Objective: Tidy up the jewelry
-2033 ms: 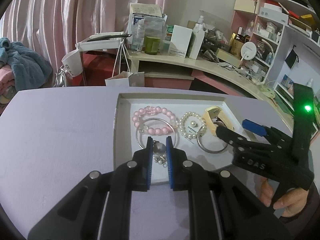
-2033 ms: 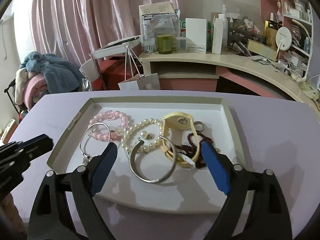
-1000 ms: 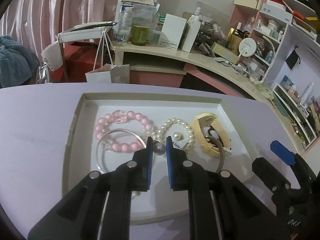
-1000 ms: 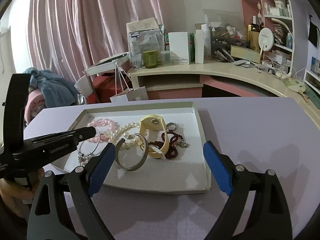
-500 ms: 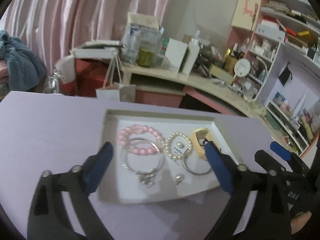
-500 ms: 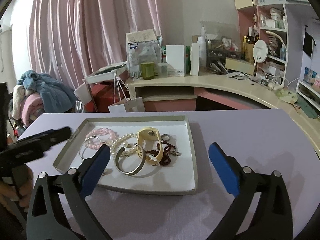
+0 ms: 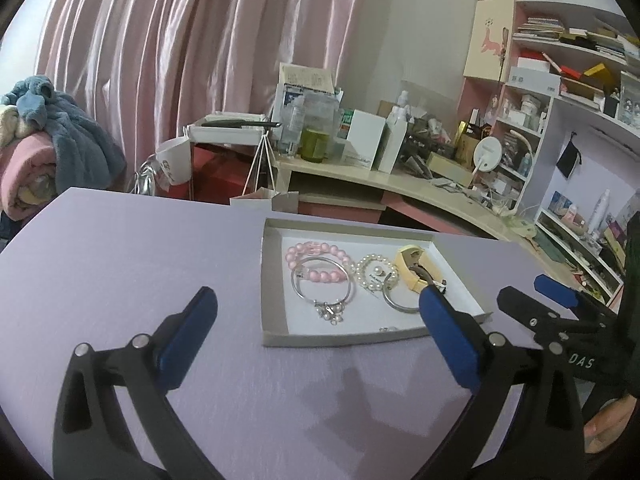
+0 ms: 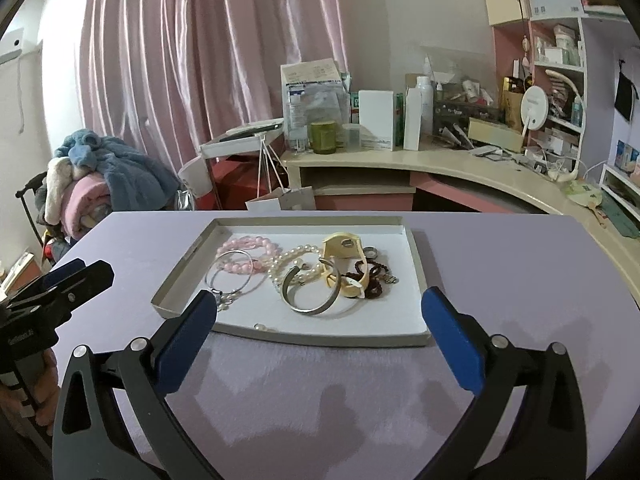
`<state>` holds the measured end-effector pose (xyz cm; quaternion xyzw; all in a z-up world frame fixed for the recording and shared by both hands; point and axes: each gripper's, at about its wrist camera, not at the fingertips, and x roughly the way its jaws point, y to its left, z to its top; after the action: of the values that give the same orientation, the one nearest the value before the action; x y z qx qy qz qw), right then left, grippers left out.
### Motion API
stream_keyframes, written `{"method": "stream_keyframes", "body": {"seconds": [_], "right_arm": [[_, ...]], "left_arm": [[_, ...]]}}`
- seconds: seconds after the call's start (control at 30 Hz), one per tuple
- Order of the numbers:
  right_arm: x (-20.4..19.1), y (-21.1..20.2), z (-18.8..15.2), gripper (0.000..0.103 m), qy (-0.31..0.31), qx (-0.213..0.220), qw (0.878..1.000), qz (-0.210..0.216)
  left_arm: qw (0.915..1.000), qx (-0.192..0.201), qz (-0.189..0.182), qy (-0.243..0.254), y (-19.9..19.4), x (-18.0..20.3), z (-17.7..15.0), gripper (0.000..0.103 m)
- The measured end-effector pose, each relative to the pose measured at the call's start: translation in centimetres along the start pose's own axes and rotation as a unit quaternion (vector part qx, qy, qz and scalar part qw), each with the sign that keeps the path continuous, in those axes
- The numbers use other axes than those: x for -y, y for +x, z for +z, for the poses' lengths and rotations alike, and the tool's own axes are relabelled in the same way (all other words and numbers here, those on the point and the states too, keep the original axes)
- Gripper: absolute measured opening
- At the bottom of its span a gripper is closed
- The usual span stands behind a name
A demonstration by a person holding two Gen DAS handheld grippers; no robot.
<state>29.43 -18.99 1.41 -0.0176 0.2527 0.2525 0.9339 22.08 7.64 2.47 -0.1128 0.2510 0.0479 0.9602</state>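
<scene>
Lilac cloth covers the desk, and on it lies a shallow grey tray with a white floor, holding all the jewelry. Both grippers hang above the near side of the desk with nothing between their blue pads.

The left gripper has its jaws spread wide — they have just been opening, and they are empty. The tray sits ahead of it and toward its right finger, whose tip overlaps the tray's near right corner in that view. Ahead of that gripper lie a pink bead bracelet, a thin silver bangle with a cluster of charms, a pearl bracelet, a wide silver cuff and a cream band.

The right gripper is likewise wide apart — its jaws have just been opening too, with nothing in them. The tray lies straight ahead, framed between its two fingers, its near rim just beyond the tips. From here a dark red beaded strand and a small ring show beside the cream band, and one loose pearl rests by the near rim, close to the left finger.
</scene>
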Motion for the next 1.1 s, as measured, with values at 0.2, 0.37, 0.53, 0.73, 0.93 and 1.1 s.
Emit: {"method": "stream_keyframes", "body": {"seconds": [0.2, 0.37, 0.53, 0.73, 0.93, 1.1], "right_arm": [[-0.3, -0.2, -1.3, 0.102, 0.004, 0.007, 1.0, 0.0], [-0.6, -0.9, -1.7, 0.102, -0.004, 0.018, 1.0, -0.019], [-0.7, -1.4, -2.2, 0.102, 0.001, 0.016, 1.0, -0.015], [-1.1, -1.5, -2.5, 0.102, -0.004, 0.015, 1.0, -0.014], [-1.2, -1.9, -2.8, 0.102, -0.001, 0.021, 1.0, -0.007], [-0.9, -1.9, -3.0, 0.102, 0.007, 0.023, 1.0, -0.004]], "left_arm": [[0.9991, 0.026, 0.018, 0.028, -1.6, 0.5, -1.0, 0.101], [0.9977, 0.036, 0.019, 0.055, -2.7, 1.3, -1.6, 0.101], [0.998, 0.033, 0.004, 0.053, -2.7, 1.4, -2.3, 0.101], [0.9985, 0.034, -0.003, 0.043, -2.5, 1.3, -2.9, 0.101], [0.9977, 0.045, -0.015, 0.048, -2.7, 1.5, -3.2, 0.101], [0.9975, 0.047, -0.017, 0.051, -2.4, 1.6, -3.5, 0.101]]}}
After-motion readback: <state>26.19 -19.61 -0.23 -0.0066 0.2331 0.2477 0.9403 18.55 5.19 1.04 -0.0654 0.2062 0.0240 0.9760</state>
